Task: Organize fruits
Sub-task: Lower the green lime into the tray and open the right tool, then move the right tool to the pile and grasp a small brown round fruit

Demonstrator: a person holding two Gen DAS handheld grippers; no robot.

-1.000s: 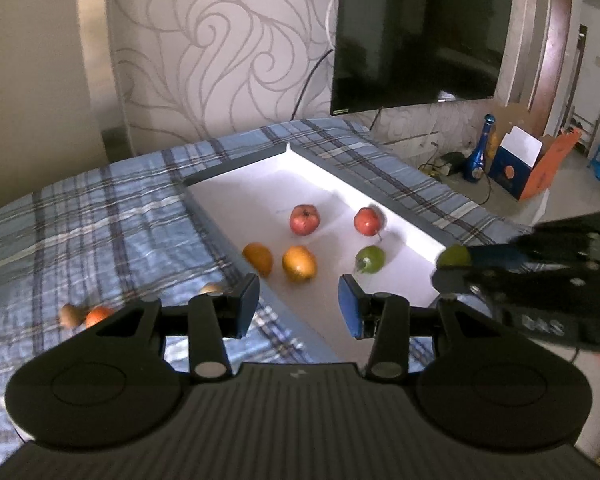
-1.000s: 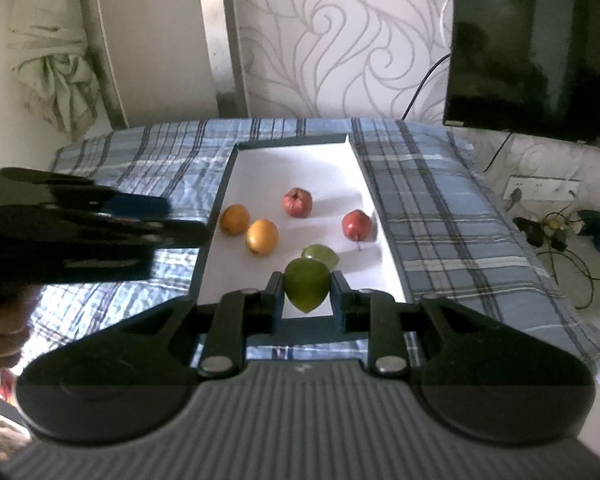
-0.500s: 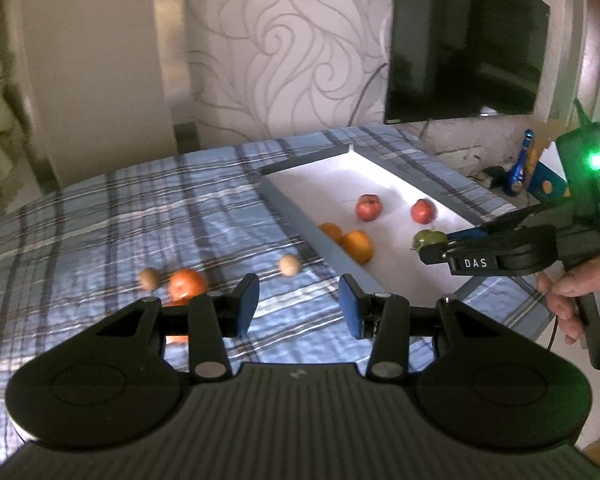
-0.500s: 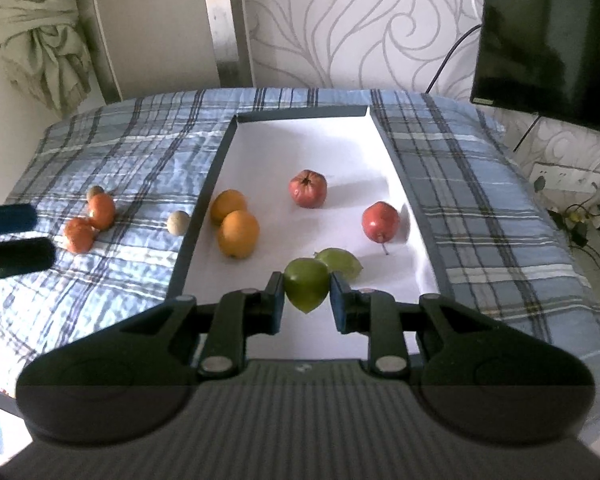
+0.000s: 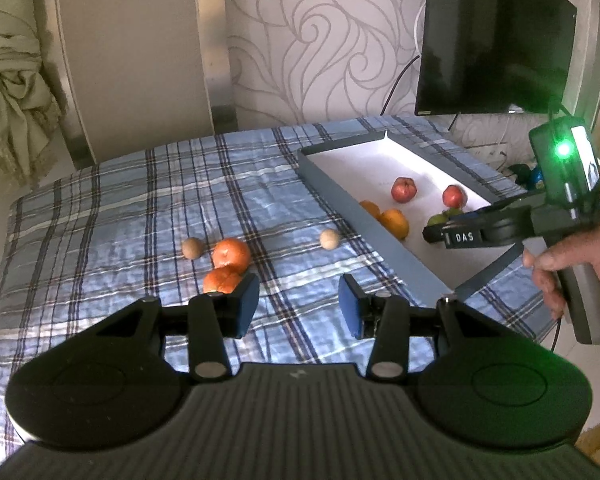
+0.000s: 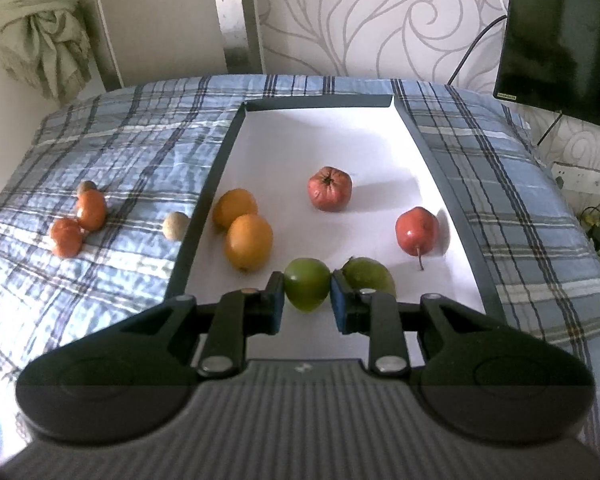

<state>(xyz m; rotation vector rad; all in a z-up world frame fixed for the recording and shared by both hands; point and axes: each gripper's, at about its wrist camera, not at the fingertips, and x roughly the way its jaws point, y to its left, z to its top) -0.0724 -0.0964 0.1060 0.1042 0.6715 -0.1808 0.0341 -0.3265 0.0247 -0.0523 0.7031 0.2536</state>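
Tangerines [image 5: 231, 254] now face the left gripper [image 5: 299, 306], which earlier faced the tray [image 5: 364, 216].

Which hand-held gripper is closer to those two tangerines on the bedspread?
Left. The left hand-held gripper hangs open just short of the tangerines. The right hand-held gripper is over the tray, shut on a green fruit.

My left wrist camera looks down over the bed [image 5: 140, 216] toward the tray [image 5: 332, 184] at right; my right one sits close above that tray [image 6: 220, 168]. Both share it.
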